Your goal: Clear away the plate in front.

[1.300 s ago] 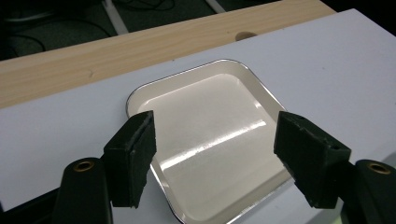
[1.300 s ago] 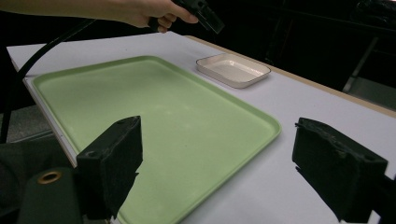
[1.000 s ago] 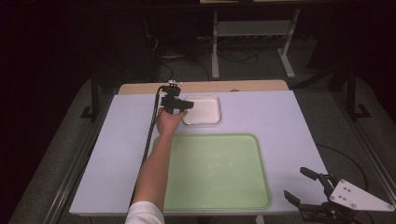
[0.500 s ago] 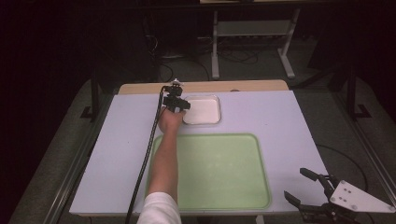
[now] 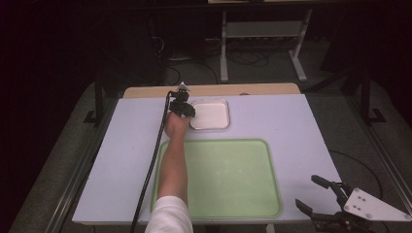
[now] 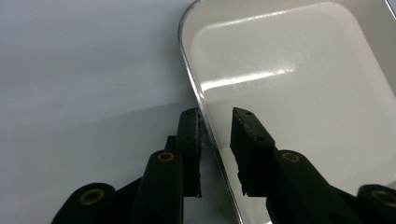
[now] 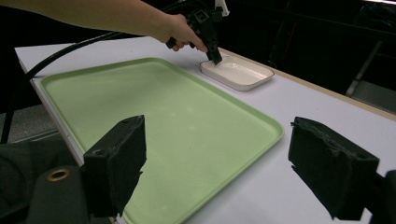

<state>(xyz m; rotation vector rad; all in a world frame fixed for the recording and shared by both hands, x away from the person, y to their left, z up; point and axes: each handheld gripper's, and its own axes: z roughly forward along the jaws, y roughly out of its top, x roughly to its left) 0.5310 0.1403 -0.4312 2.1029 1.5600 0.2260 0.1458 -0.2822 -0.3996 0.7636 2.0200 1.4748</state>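
In the high view the left tool [image 5: 183, 108] sits just above the frame's centre, at the left edge of a small white dish [image 5: 210, 114] that lies on the pale tabletop [image 5: 291, 126] directly above the large green tray [image 5: 233, 179]. The left tool's own view shows its two black jaws straddling the dish's rim [image 6: 205, 121]: one jaw stands outside on the tabletop, the other inside over the white bottom. The jaws have just been closing on that rim, and a narrow gap remains beside the inner jaw, so the rim is between them but not yet clamped. The right tool [image 5: 323, 199] rests at the lower right of the high view, beside the tray's right corner, its jaws spread wide with nothing between them, well apart from the dish.
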